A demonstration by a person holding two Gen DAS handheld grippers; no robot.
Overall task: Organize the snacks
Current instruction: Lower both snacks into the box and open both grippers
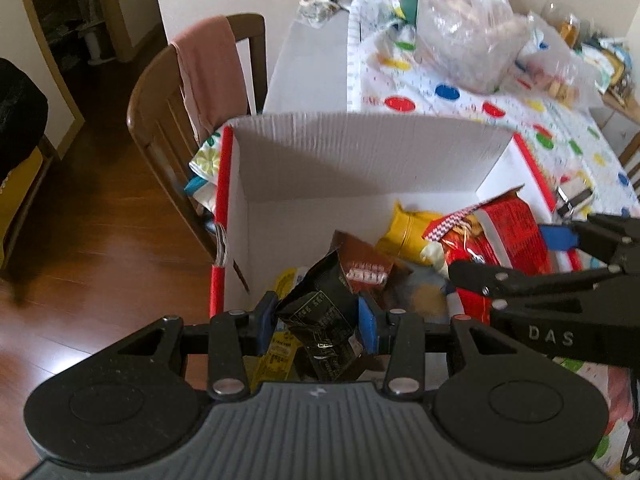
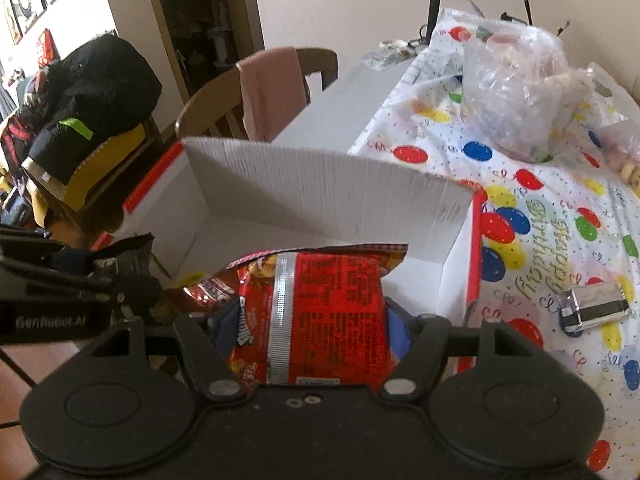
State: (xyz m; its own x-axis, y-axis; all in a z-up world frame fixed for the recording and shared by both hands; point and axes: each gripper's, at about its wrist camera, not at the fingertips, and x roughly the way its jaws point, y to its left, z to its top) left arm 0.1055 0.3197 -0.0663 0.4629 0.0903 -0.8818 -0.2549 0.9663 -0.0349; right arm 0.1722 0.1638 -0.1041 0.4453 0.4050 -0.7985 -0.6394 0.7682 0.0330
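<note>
Here the white cardboard box point(image 1: 360, 152) opens toward twelve o'clock of both tools. The right gripper point(image 2: 308, 328) is clamped on a red snack bag point(image 2: 332, 304), long axis pointing into the box; the left gripper point(image 1: 318, 320), at its nine o'clock, pinches a black packet point(image 1: 320, 312) above the snacks inside.
</note>
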